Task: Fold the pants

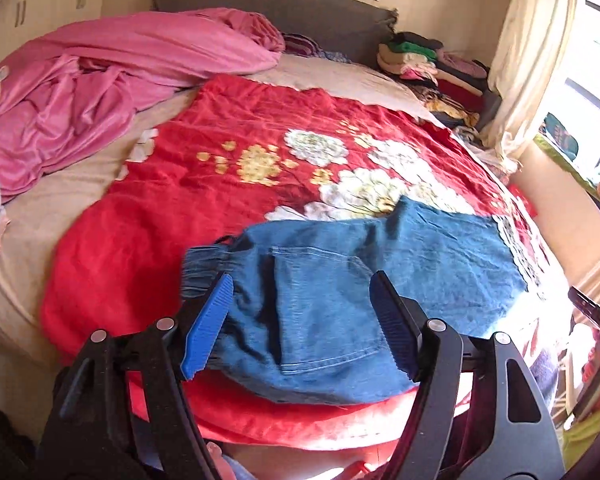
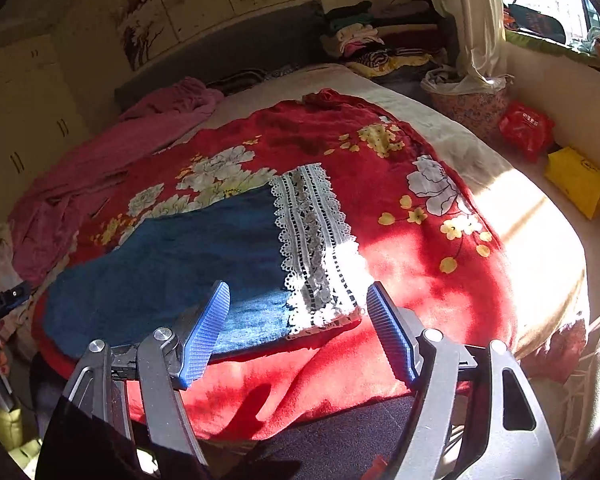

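Blue denim pants (image 1: 340,280) lie flat on a red flowered blanket (image 1: 220,152) on the bed. The elastic waistband (image 1: 202,268) is at the left and a back pocket faces up. The leg ends carry a white lace hem (image 2: 316,248). My left gripper (image 1: 302,284) is open, above the waist and pocket. My right gripper (image 2: 298,296) is open, above the hem end of the pants (image 2: 172,272), near the blanket's (image 2: 420,240) front edge. Neither holds cloth.
A crumpled pink sheet (image 1: 100,88) lies at the bed's far left. Stacked folded clothes (image 1: 432,68) sit by the headboard and curtain. A basket (image 2: 468,100), a red bag (image 2: 526,128) and a yellow bag (image 2: 578,180) stand on the floor at the right.
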`<action>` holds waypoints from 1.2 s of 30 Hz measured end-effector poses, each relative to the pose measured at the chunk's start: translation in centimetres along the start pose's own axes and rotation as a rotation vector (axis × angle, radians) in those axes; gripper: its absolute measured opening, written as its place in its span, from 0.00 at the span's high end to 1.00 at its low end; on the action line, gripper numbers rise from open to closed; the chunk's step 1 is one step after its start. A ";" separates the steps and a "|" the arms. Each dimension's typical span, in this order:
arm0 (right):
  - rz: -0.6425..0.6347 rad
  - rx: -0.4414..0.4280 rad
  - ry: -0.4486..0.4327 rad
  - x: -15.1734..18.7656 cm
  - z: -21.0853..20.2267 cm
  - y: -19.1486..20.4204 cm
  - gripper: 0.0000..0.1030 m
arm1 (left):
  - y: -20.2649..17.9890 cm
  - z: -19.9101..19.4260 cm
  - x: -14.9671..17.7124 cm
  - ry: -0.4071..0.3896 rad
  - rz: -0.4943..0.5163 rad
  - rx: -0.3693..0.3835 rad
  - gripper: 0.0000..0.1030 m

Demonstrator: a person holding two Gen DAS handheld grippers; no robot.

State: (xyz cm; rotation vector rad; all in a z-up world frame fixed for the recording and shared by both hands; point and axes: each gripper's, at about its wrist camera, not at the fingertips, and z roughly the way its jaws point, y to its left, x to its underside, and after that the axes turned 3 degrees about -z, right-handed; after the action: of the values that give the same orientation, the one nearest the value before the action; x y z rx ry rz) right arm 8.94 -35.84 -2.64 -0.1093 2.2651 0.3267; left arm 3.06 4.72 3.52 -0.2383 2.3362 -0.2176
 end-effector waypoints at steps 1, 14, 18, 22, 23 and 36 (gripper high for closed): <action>-0.030 -0.010 0.009 -0.1 0.6 0.9 0.31 | -1.2 0.7 0.1 0.023 0.026 0.027 0.38; -0.183 -0.083 0.121 -1.5 7.8 6.4 0.31 | -10.3 11.1 0.8 0.181 0.278 0.052 0.34; -0.175 -0.046 0.161 -1.1 9.1 5.5 0.31 | -10.9 13.1 0.0 0.196 0.286 0.040 0.33; -0.106 -0.019 0.188 -0.2 9.9 3.0 0.30 | -9.7 15.2 -0.6 0.215 0.254 -0.002 0.33; -0.088 -0.039 0.181 0.0 9.8 2.6 0.30 | -9.1 15.7 -0.8 0.229 0.227 0.013 0.33; 0.004 -0.060 0.073 0.1 3.5 1.2 0.18 | -9.7 10.6 -1.0 0.170 0.167 0.090 0.28</action>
State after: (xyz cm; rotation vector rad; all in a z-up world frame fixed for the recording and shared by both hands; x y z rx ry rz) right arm 11.18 -33.71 -4.68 -0.1507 2.3281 0.3988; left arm 12.38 -5.34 -0.96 0.0203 2.4919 -0.2683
